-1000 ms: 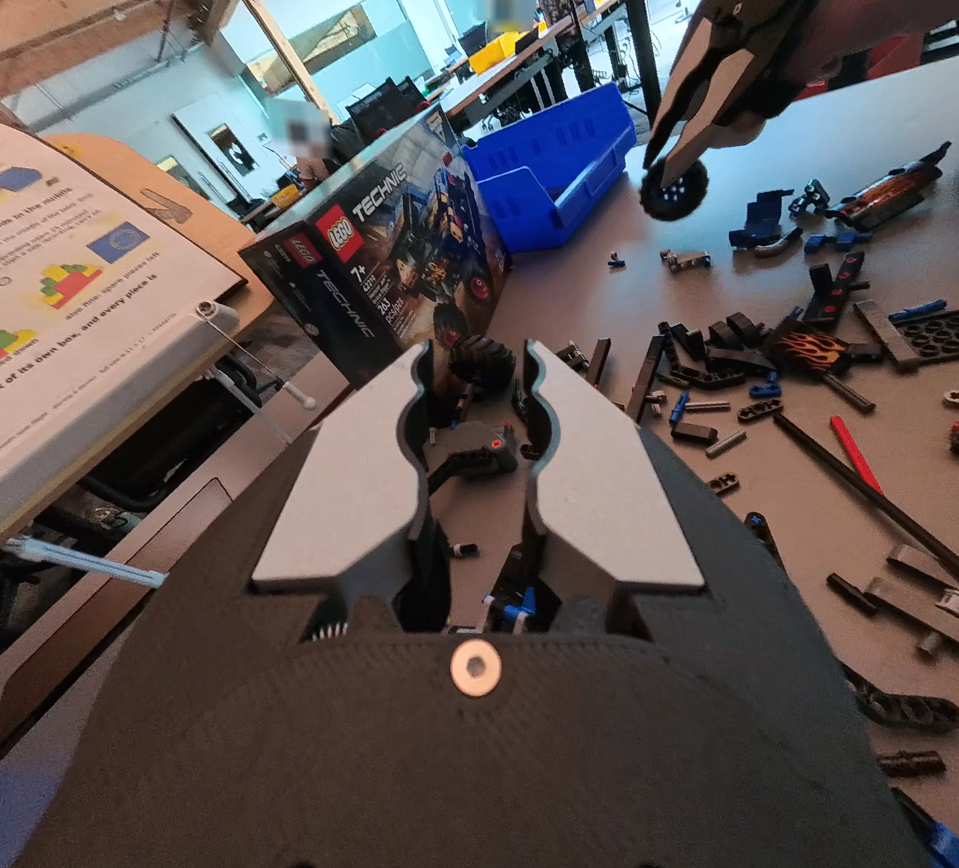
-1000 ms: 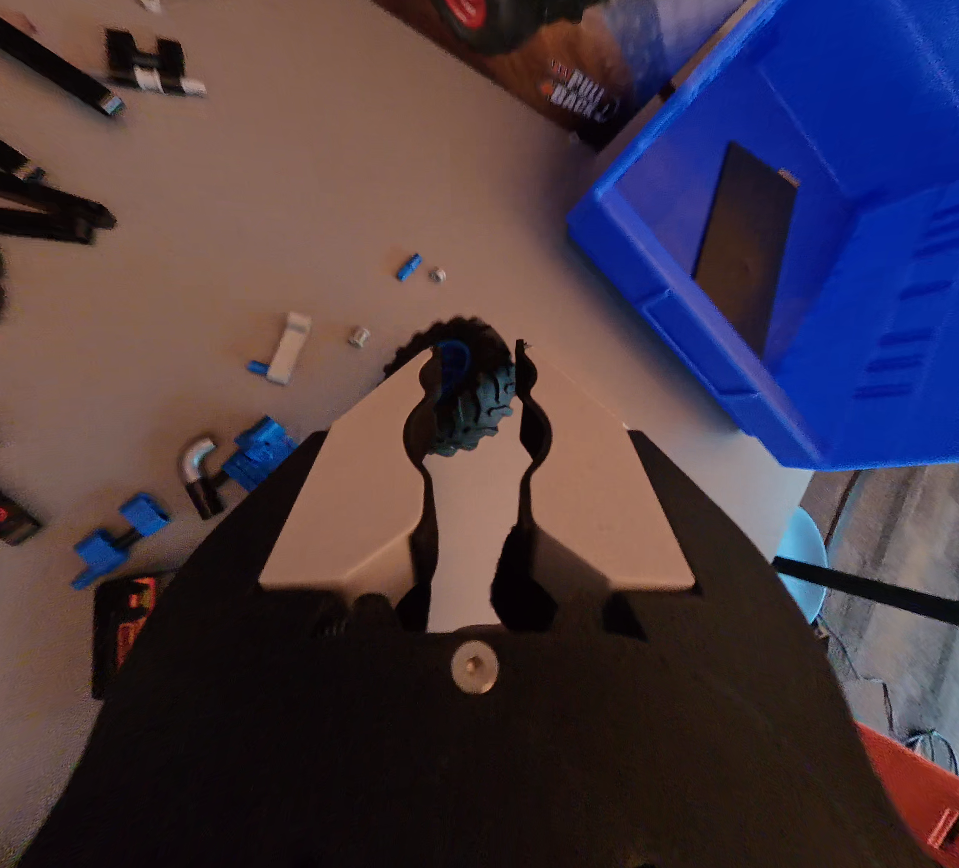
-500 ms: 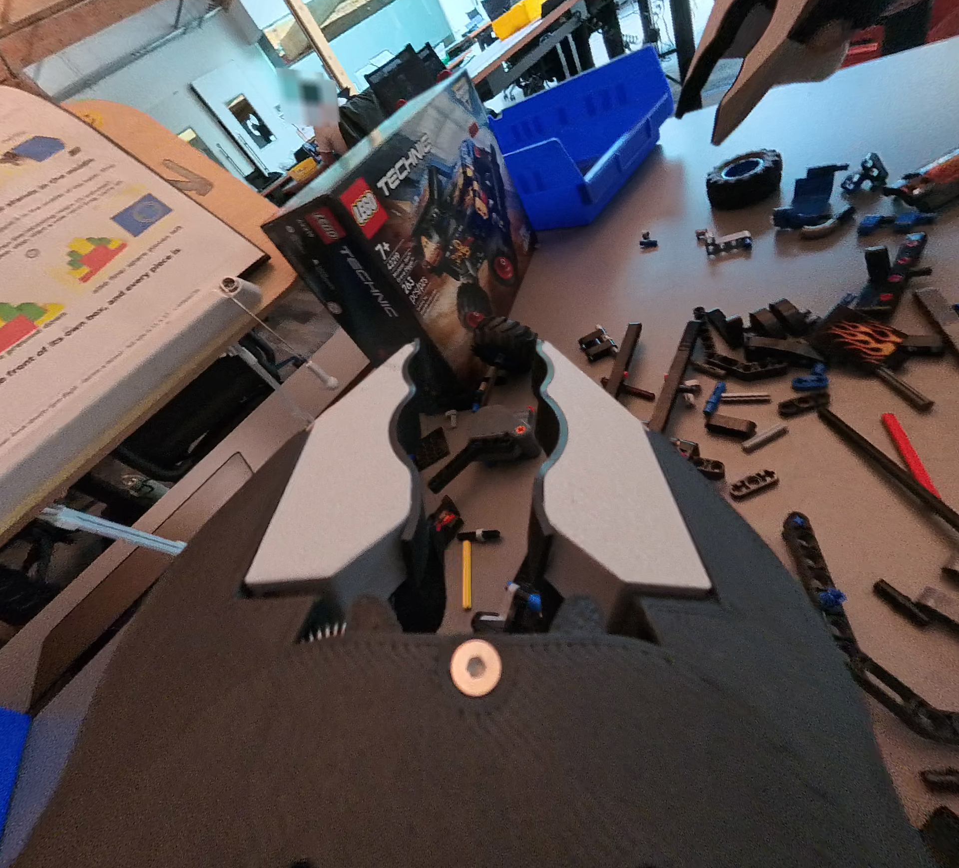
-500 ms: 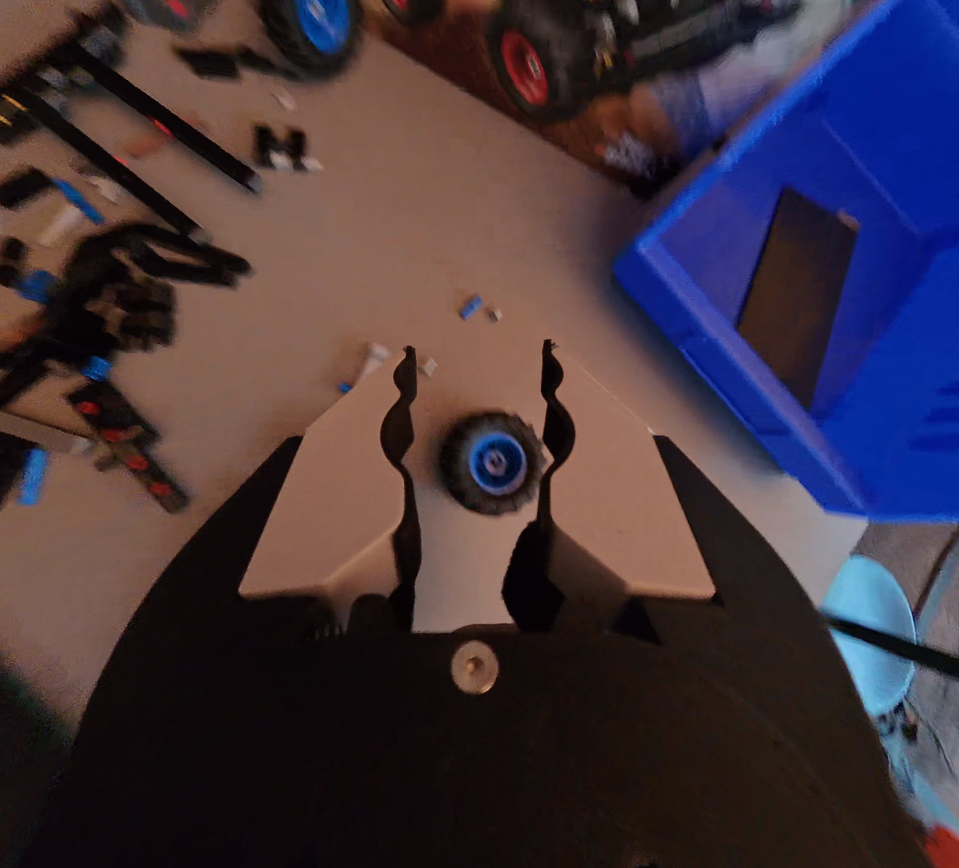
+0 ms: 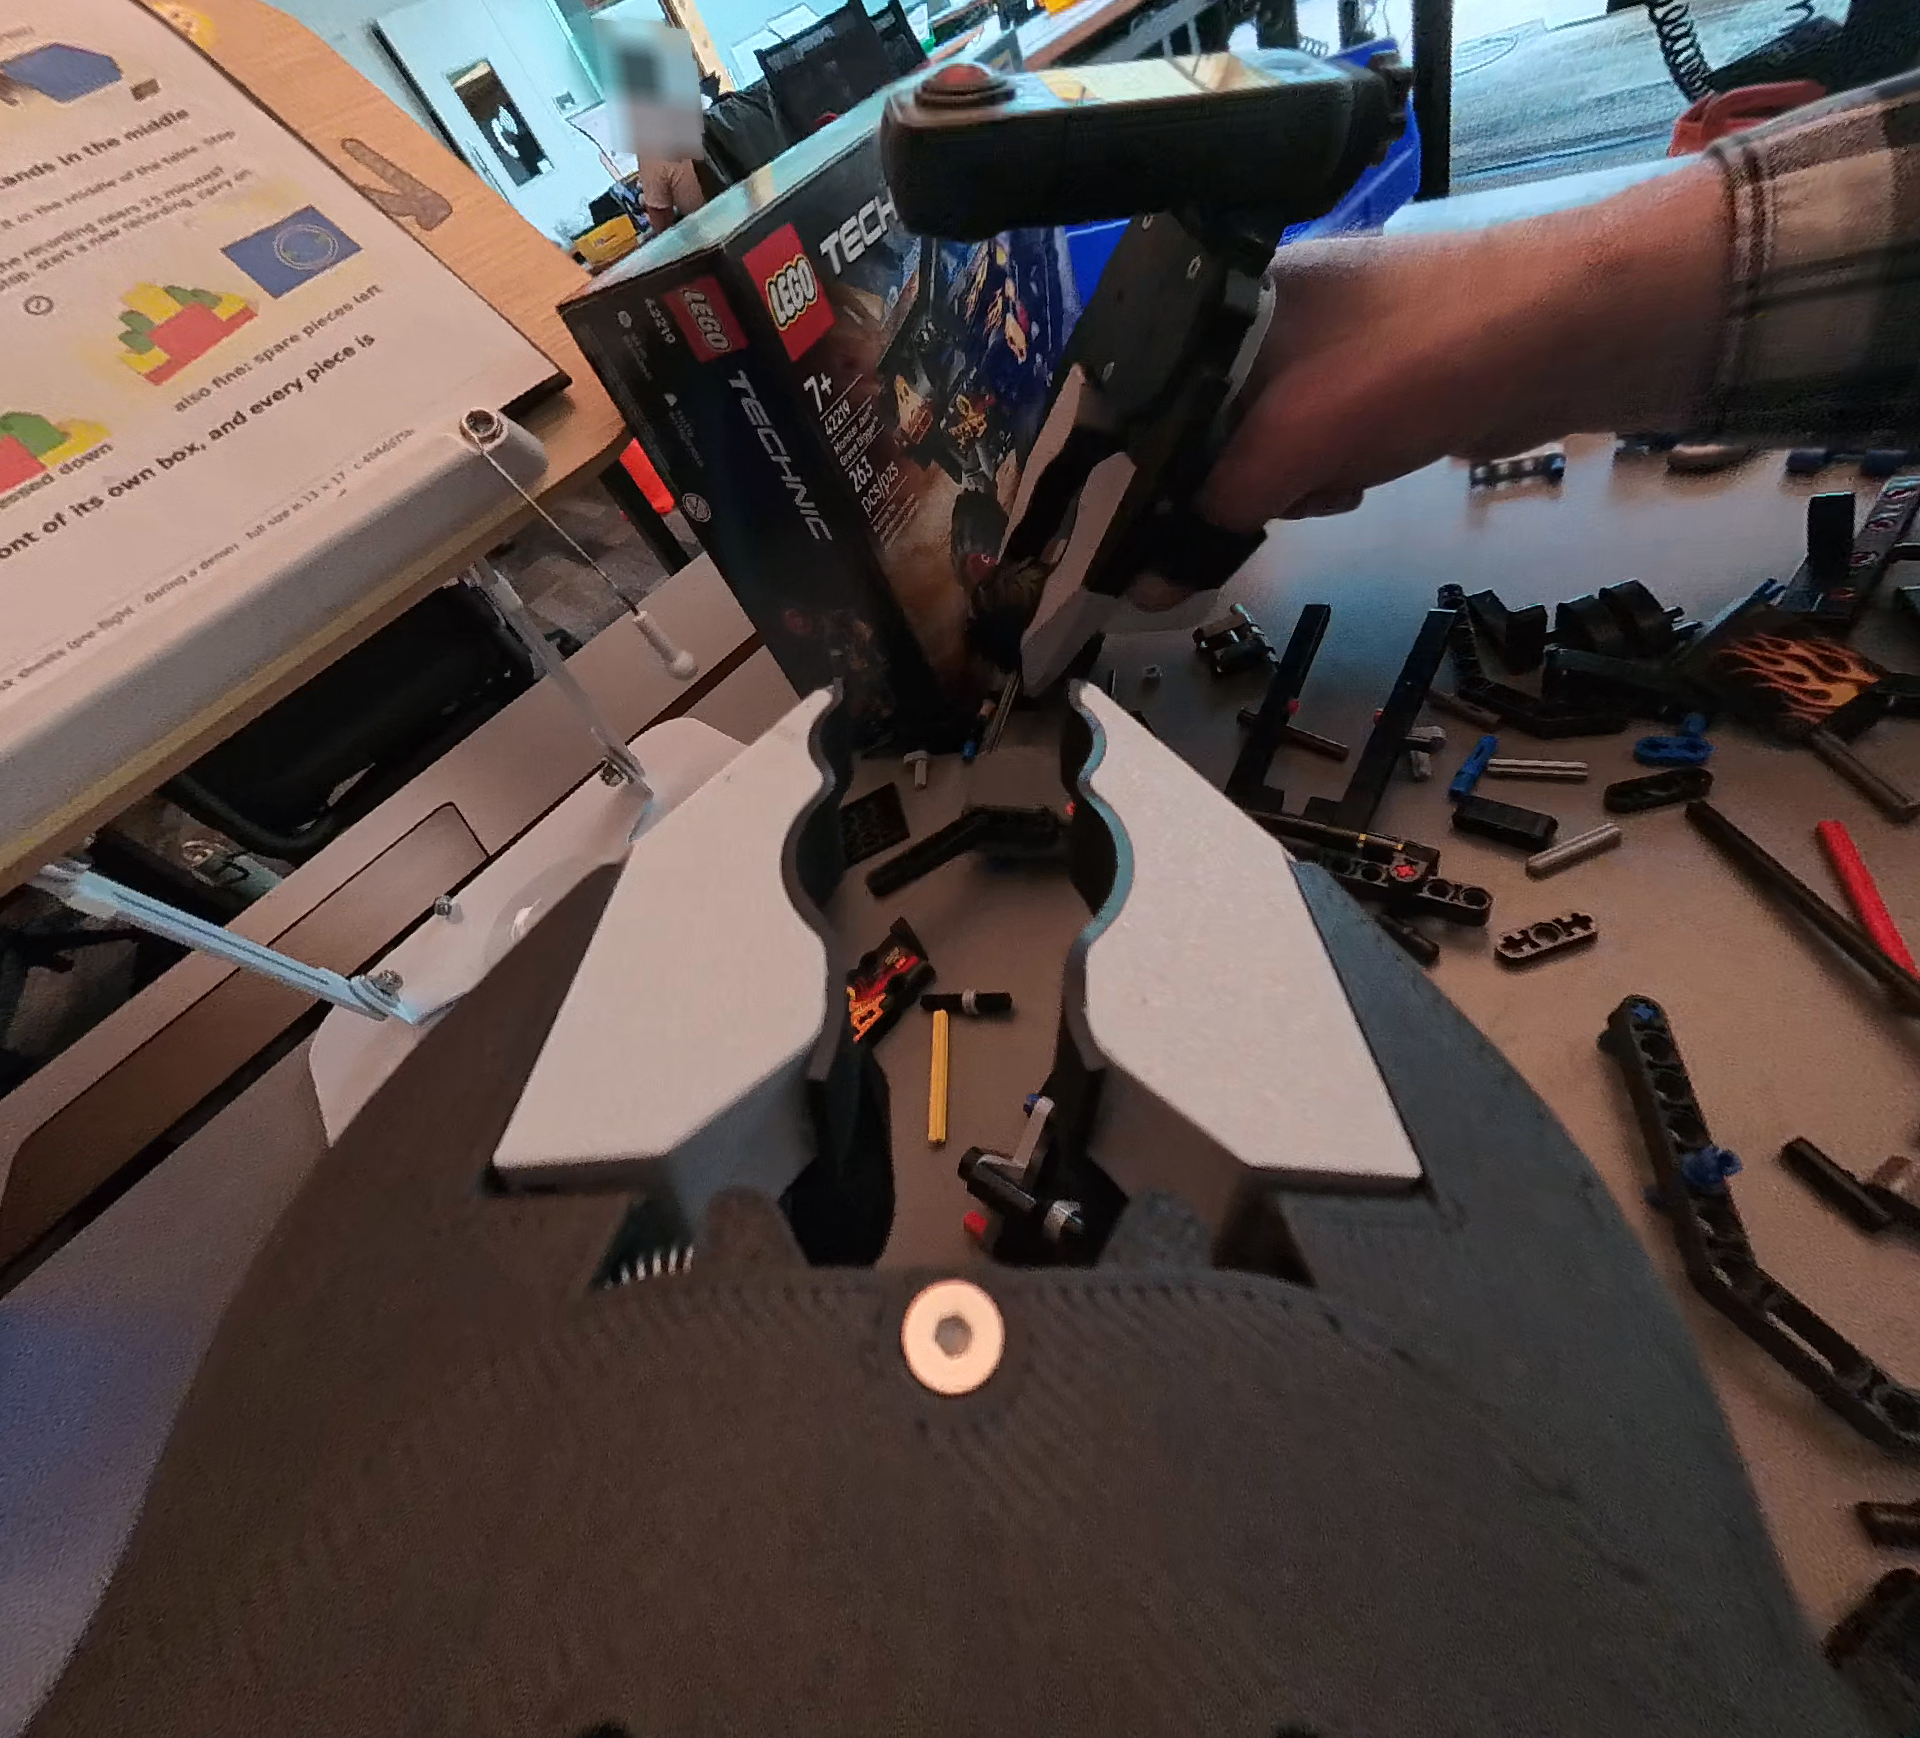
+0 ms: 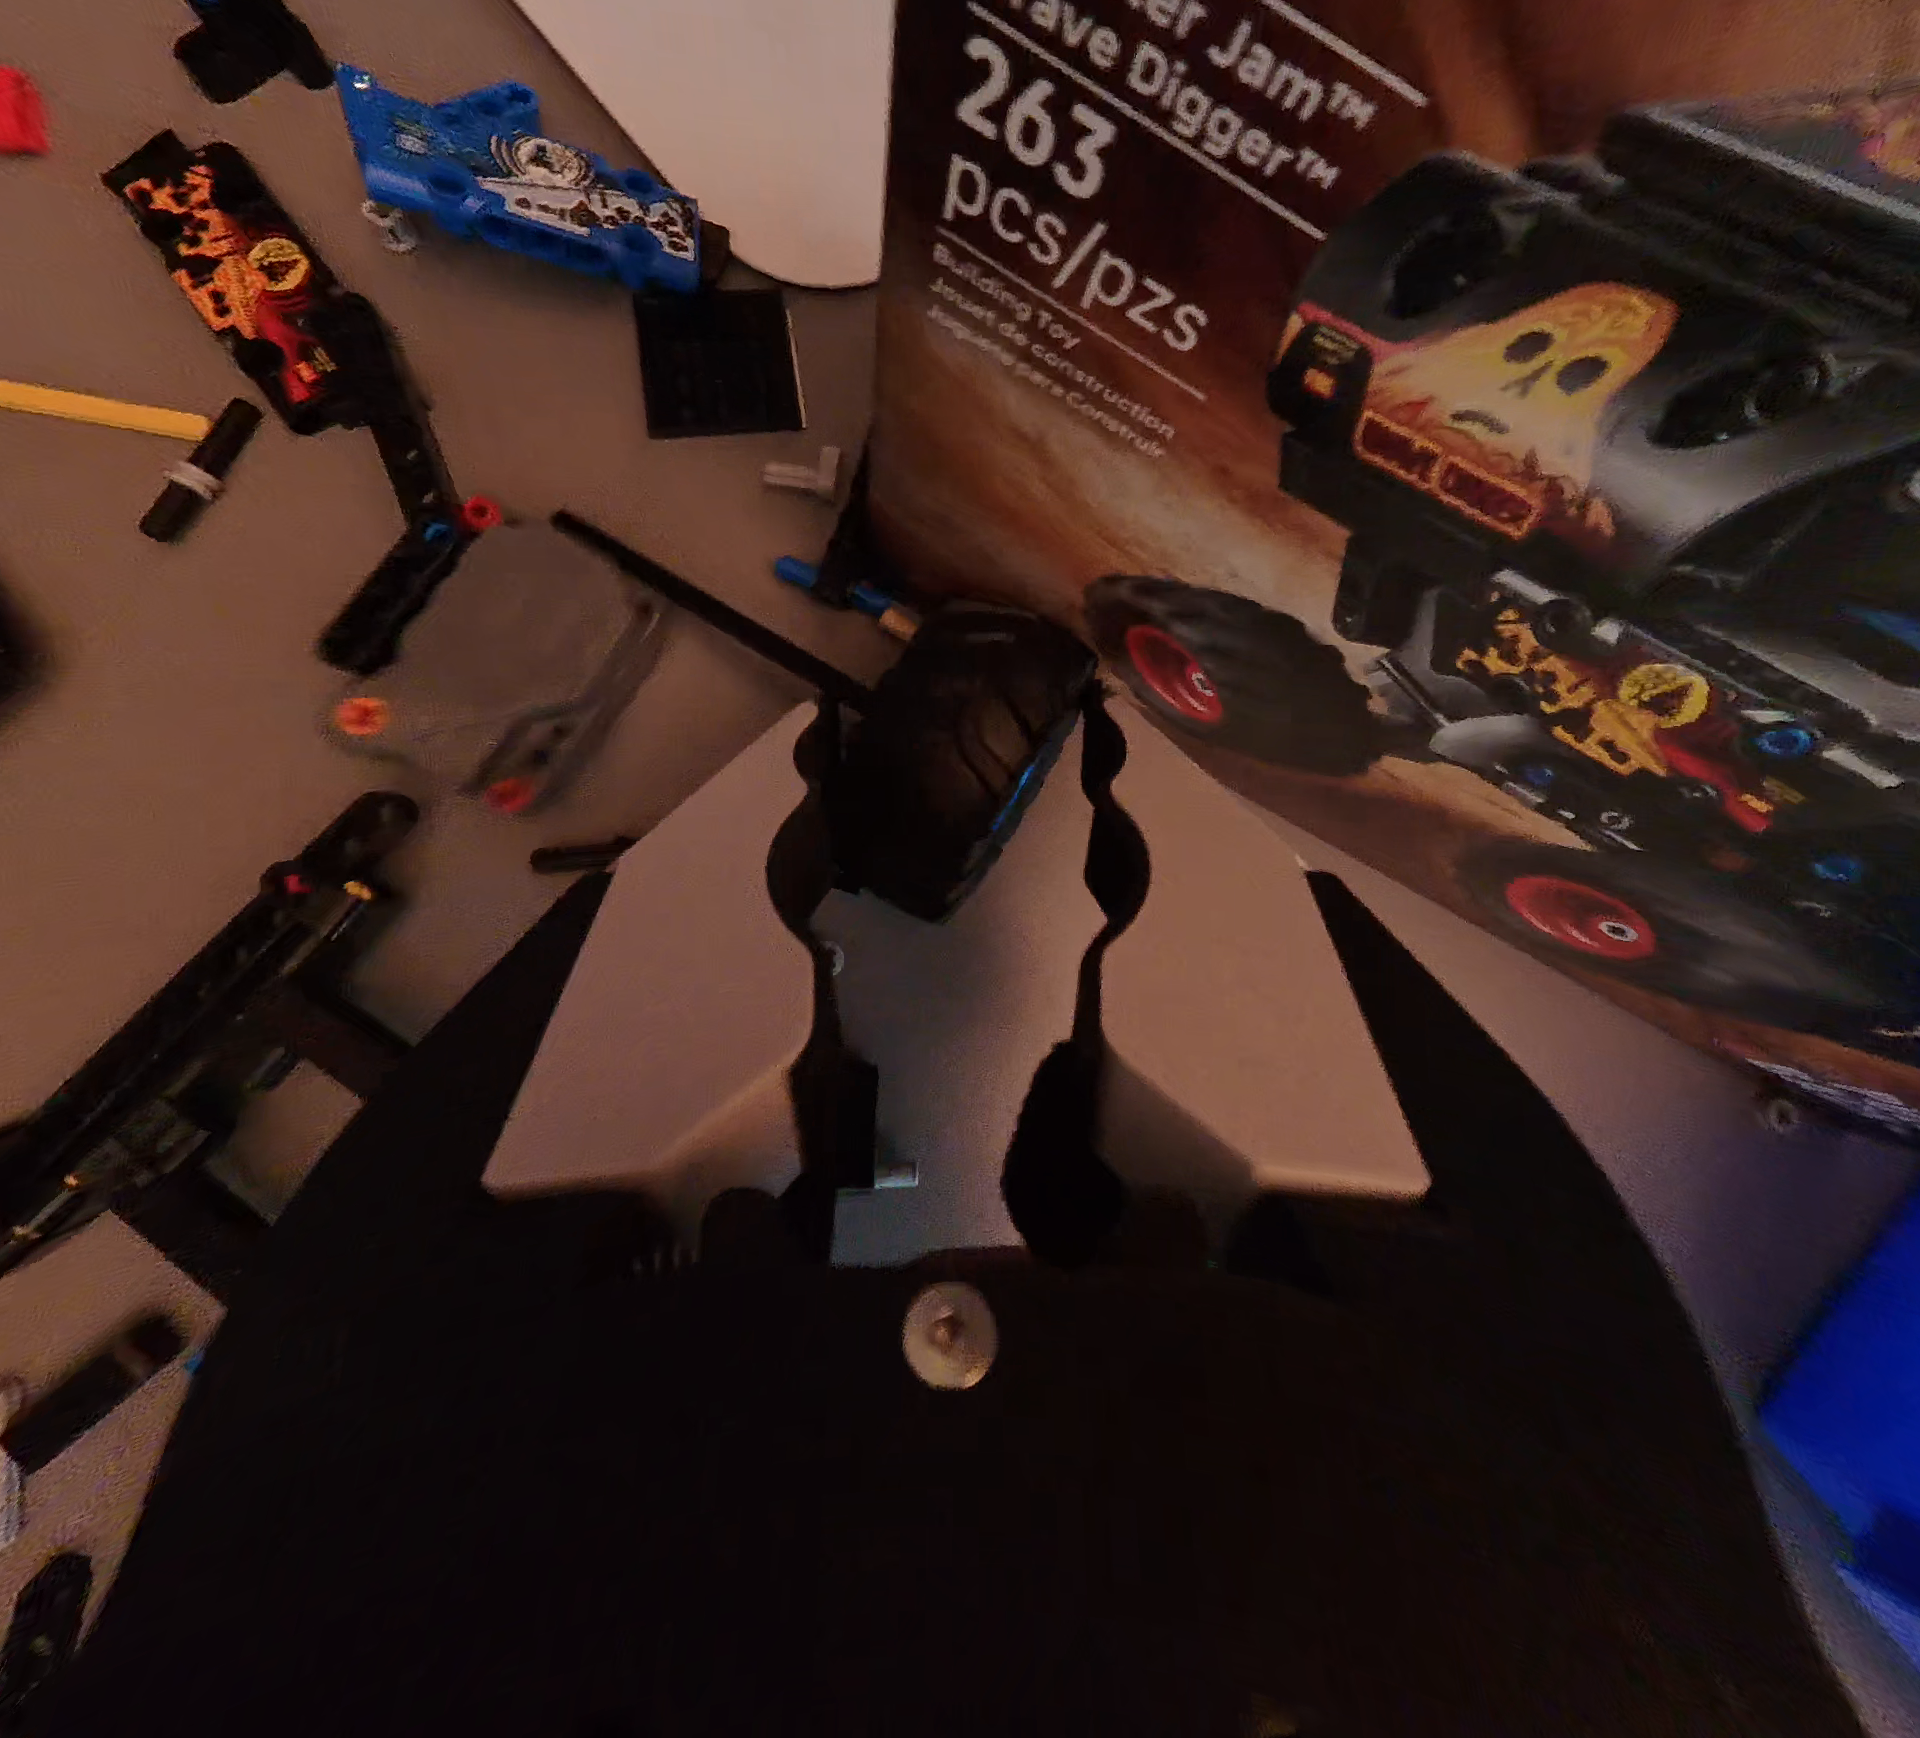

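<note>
Your right gripper [image 6: 961,732] is reaching down at the foot of the upright printed cardboard toy box [image 6: 1403,400], and its fingers are standing apart around a small black rubber tyre with a blue hub [image 6: 956,753]; whether they are already pinching it cannot be told. The tyre is sitting on the grey table [image 6: 582,608], right against the box. A thin black axle rod [image 6: 707,597] is running up to it from the left. Your left gripper [image 5: 951,722] is hovering with its fingers spread and holding nothing, above a slim yellow rod [image 5: 938,1077] and a bent black beam [image 5: 961,847].
</note>
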